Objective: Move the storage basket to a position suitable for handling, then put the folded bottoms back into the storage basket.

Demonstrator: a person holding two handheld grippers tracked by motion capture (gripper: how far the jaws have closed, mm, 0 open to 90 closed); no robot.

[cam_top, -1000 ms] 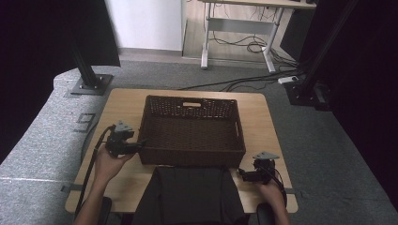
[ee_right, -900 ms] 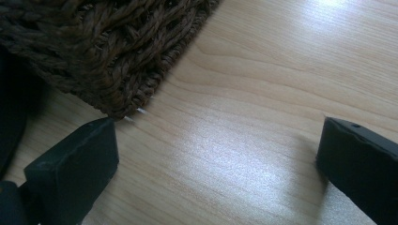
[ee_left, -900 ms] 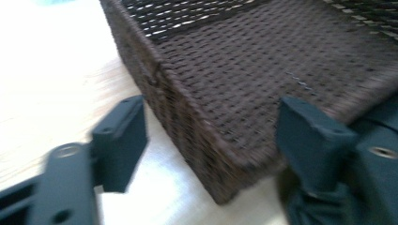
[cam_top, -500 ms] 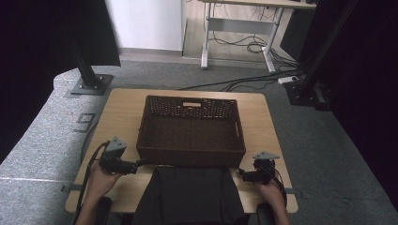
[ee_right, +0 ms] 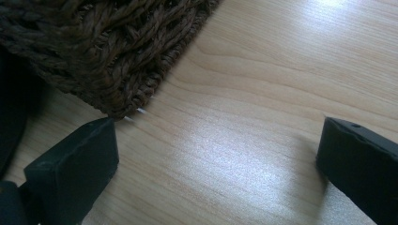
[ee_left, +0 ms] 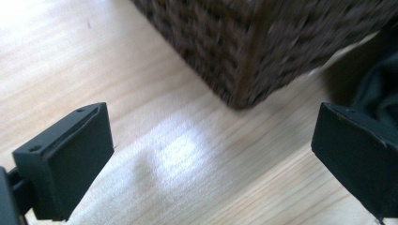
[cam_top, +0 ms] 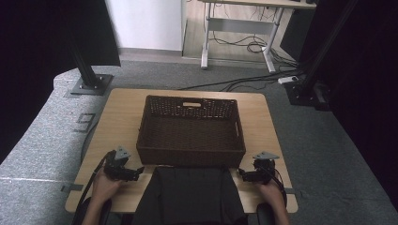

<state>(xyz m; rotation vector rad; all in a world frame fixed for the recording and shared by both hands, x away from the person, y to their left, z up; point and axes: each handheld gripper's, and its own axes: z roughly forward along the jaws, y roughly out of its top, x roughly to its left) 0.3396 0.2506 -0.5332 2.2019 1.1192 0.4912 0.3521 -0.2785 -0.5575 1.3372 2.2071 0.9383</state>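
A dark brown woven basket point(cam_top: 190, 157) stands empty in the middle of the wooden table point(cam_top: 122, 108). My left gripper point(cam_top: 137, 172) lies low over the table by the basket's near left corner point(ee_left: 263, 42). Its jaws have just been opening and now stand wide, with only bare wood between them point(ee_left: 211, 154). My right gripper point(cam_top: 241, 174) sits by the near right corner point(ee_right: 103, 42), open as well point(ee_right: 216, 164), with nothing between its fingers. Both grippers point inward toward a black cloth point(cam_top: 190, 197).
The black cloth hangs over the table's near edge between my hands and touches the basket's front wall. Bare wood lies left, right and behind the basket. Grey carpet, black stand bases point(cam_top: 89, 84) and cables point(cam_top: 244, 47) surround the table.
My left gripper has come down and back from beside the basket's left wall to the table near its front left corner. The right gripper and the basket have stayed put.
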